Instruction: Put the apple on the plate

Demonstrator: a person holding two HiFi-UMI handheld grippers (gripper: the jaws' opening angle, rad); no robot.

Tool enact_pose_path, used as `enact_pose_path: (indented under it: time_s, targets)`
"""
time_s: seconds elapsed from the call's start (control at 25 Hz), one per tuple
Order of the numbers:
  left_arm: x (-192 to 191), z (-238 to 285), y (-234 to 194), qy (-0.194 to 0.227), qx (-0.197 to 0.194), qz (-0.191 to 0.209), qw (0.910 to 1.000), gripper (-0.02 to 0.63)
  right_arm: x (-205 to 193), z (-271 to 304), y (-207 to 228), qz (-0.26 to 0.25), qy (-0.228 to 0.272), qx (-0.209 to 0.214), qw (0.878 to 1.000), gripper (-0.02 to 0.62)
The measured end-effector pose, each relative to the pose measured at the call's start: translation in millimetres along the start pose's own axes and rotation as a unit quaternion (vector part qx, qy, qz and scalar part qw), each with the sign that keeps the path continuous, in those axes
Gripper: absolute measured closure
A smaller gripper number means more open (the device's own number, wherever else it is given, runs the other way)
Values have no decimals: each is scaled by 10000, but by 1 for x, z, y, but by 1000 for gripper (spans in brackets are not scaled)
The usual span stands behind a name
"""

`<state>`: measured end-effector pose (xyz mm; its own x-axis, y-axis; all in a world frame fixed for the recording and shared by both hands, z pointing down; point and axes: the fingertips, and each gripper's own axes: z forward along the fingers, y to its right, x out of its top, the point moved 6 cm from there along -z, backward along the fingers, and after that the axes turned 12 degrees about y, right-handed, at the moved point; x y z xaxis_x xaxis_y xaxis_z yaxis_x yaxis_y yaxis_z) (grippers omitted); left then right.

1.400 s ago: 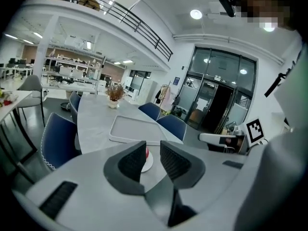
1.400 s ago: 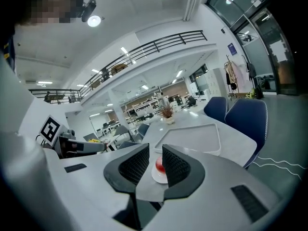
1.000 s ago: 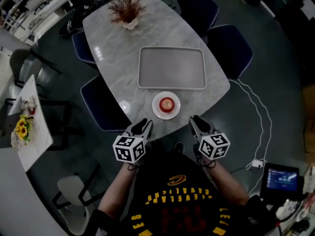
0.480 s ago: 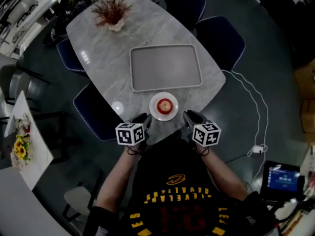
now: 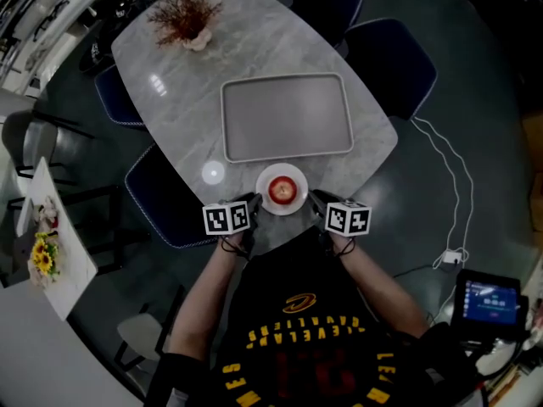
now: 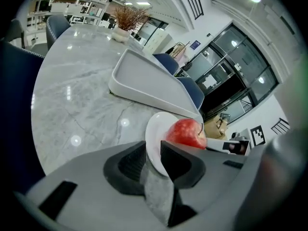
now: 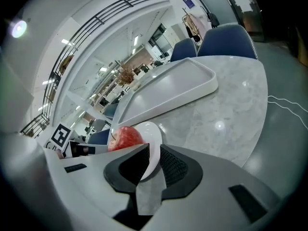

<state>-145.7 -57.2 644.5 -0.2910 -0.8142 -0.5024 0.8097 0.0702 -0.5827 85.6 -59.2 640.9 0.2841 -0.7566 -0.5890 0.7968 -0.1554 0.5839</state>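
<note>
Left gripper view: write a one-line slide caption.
Left gripper with jaws on the rim of the white plate, which carries a red apple; grey tray behind on the marble table.

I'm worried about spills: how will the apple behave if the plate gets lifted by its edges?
The apple is round and sits loose on the shallow plate, so it would probably roll if the plate tilts. Its skin shines, so it may also slide on the glossy plate.
</note>
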Motion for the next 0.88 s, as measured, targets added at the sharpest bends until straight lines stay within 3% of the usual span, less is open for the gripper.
enact_pose_path:
  time_s: [0.32,0.88]
  targets:
    - [-15,-13,-10,-163,10,-376,9992,522,-21,13,-9,419,-466,-67,9980,526]
    - [-18,-6,-17,-221,-221,-1130,9931,561,-24,21,-3,1195,-535,5,9914,552]
